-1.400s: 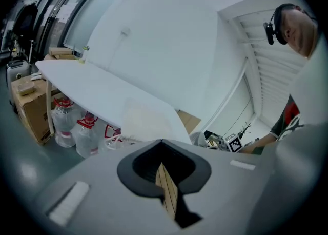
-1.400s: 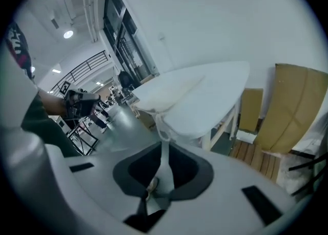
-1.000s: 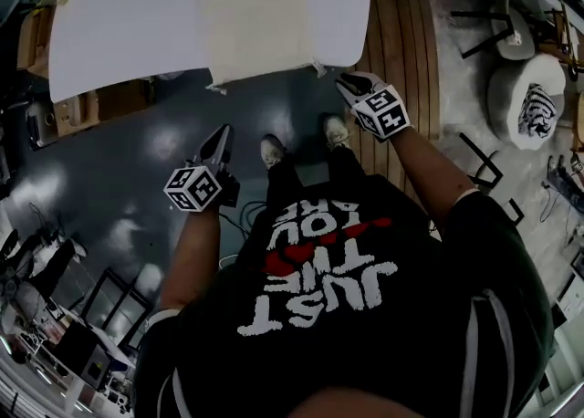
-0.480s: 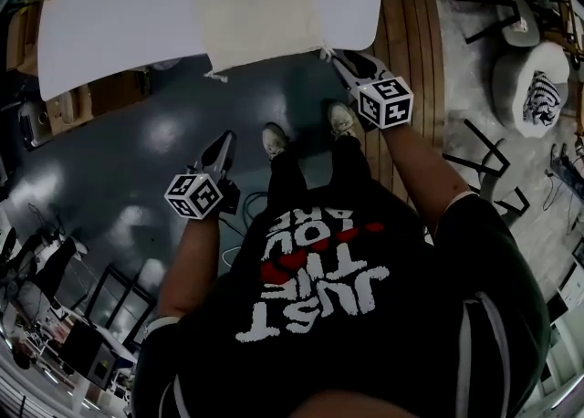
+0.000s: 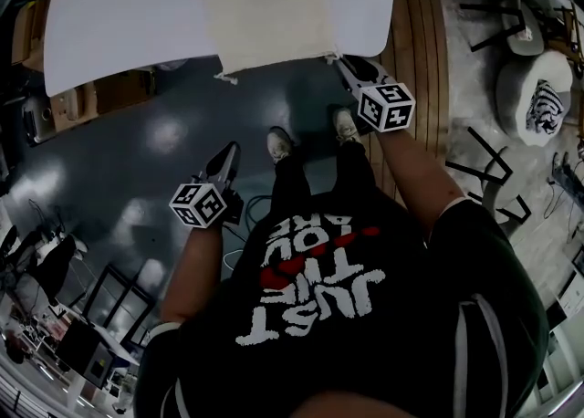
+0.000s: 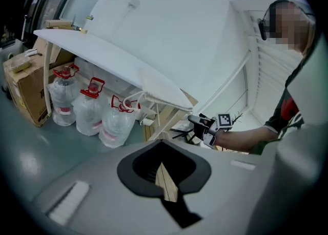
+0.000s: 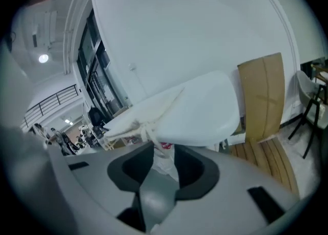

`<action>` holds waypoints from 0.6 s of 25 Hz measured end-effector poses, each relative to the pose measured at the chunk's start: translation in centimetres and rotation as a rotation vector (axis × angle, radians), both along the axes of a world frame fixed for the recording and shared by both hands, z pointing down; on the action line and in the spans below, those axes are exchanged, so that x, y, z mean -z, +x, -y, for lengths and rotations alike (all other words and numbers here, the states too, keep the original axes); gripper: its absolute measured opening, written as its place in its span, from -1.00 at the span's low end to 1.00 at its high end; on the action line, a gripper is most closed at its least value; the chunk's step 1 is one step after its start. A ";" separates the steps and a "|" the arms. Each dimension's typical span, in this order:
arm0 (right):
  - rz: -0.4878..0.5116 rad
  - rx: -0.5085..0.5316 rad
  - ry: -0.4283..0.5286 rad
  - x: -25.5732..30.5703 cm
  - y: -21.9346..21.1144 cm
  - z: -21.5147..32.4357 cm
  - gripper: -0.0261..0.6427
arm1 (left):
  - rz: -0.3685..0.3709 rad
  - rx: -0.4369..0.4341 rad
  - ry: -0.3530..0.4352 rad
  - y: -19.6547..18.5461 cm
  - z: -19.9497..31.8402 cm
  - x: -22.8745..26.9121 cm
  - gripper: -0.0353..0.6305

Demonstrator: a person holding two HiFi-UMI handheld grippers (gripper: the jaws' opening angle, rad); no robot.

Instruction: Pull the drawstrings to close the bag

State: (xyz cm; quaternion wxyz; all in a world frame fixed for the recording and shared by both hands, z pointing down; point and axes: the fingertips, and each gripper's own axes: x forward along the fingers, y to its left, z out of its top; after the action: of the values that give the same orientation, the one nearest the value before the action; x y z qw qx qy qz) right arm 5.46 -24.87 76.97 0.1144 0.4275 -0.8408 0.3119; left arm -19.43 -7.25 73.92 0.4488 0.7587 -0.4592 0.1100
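The cream drawstring bag (image 5: pixel 269 10) lies flat on the white table (image 5: pixel 119 15), up against its near edge. One drawstring end (image 5: pixel 222 77) dangles off the bag's left corner and a second drawstring end (image 5: pixel 329 57) off the right. The right tongs (image 5: pixel 345 64) sit at that right corner. Their jaws have just been opening and stand wide, with the string hanging just ahead of the gap (no pad presses on it). The left tongs (image 5: pixel 226 150) are pinched fully together with nothing in them, held low over the dark floor (image 5: pixel 137 142) and well apart from the table edge. Under the table stand three water bottles (image 6: pixel 87 108) beside a cardboard box (image 6: pixel 23 82).
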 end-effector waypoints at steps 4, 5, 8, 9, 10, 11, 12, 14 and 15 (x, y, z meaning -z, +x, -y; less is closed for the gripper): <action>0.112 -0.058 -0.023 0.4 0.0 -0.2 -0.60 | -0.005 -0.007 -0.012 -0.3 -0.7 -0.3 -0.89; 0.117 -0.062 -0.029 0.2 -0.1 -0.2 -0.60 | -0.003 -0.010 -0.017 -0.4 -0.8 -0.4 -0.89; 0.113 -0.073 -0.044 -0.5 -0.2 0.4 -0.62 | 0.001 -0.017 -0.027 -0.3 -1.1 -0.5 -0.89; 0.117 -0.071 -0.047 -0.6 -0.2 0.5 -0.63 | 0.001 -0.019 -0.028 -0.2 -1.1 -0.5 -0.89; 0.125 -0.068 -0.049 -0.6 -0.2 0.6 -0.67 | 0.001 -0.020 -0.027 0.0 -1.2 -0.5 -0.89; 0.137 -0.066 -0.052 -0.6 -0.2 0.6 -0.73 | 0.002 -0.021 -0.026 0.1 -1.1 -0.5 -0.89; 0.154 -0.064 -0.054 -0.5 -0.2 0.5 -0.85 | 0.002 -0.021 -0.026 0.1 -1.1 -0.5 -0.89; 0.190 -0.051 -0.055 0.0 -0.4 0.2 -0.88 | 0.002 -0.018 -0.028 0.0 -1.0 -0.5 -0.89; 0.196 -0.036 -0.055 0.4 -0.5 -0.1 -0.89 | 0.002 -0.014 -0.029 -0.1 -1.0 -0.5 -0.89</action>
State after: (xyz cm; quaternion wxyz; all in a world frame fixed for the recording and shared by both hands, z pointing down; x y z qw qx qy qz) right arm 4.94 -24.73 76.60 0.0376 0.4067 -0.8312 0.3772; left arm -19.54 -6.21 74.46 0.4584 0.7554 -0.4524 0.1204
